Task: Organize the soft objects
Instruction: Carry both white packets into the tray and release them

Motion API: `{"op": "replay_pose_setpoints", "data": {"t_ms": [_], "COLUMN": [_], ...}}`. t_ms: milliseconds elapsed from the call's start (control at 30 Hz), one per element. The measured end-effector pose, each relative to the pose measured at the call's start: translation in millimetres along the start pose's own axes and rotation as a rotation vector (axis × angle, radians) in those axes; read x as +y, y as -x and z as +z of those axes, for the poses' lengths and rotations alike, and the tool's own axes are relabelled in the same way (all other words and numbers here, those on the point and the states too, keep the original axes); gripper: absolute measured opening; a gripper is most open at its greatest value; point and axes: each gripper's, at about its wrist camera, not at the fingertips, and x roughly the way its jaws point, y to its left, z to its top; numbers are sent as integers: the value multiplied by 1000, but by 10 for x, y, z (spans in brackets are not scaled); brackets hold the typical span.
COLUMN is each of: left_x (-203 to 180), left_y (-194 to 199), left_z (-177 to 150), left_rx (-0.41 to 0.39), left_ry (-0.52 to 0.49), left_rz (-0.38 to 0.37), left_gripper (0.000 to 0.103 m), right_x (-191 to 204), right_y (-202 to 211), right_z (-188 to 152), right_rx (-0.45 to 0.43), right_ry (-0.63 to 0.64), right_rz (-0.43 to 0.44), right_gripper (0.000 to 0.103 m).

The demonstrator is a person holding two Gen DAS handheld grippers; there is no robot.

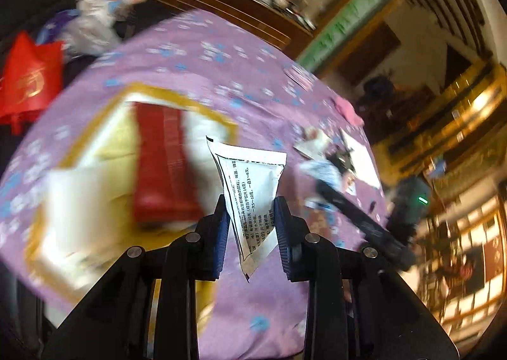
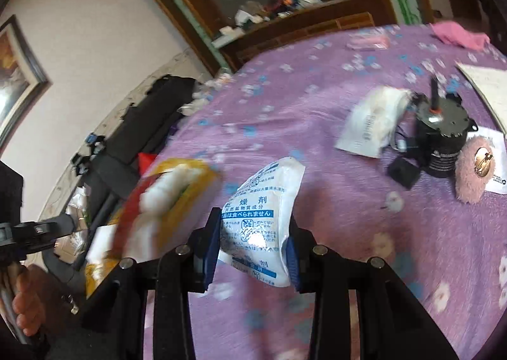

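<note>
Left gripper (image 1: 252, 211) pinching white sachet (image 1: 250, 189) mid-frame, upright between fingers; right gripper (image 2: 253, 233) clamped on blue-printed packet (image 2: 259, 223), poking up centre-frame

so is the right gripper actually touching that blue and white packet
Touching. The right wrist view shows the right gripper with both blue pads pressed against the sides of the desiccant packet, which is pinched and lifted off the purple cloth.
</note>
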Motion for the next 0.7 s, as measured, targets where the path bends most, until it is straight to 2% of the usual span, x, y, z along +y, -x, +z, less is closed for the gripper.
{"op": "replay_pose_setpoints", "data": {"t_ms": [100, 167, 300, 433, 567, 700], "left_x": [284, 472, 764, 926, 1016, 1106], "left_y": [254, 325, 287, 202, 71, -65], "left_z": [-48, -33, -9, -48, -50, -67], "left_rx": [-46, -74, -64, -42, -16, 9], "left_ry": [39, 60, 112, 129, 124, 137], "left_rz": [18, 56, 57, 44, 34, 44], "left_gripper": [27, 27, 27, 27, 27, 27], "right_x": [420, 680, 1101, 1344, 1384, 1395], "right_y": [126, 115, -118, -441, -766, -963], "right_z": [-73, -124, -207, -184, -110, -102], "right_rx": [1, 15, 92, 137, 176, 196], "right_ry": [32, 63, 103, 139, 138, 129], "right_rz": [70, 111, 175, 137, 70, 42], "right_gripper": [36, 36, 36, 36, 36, 36]}}
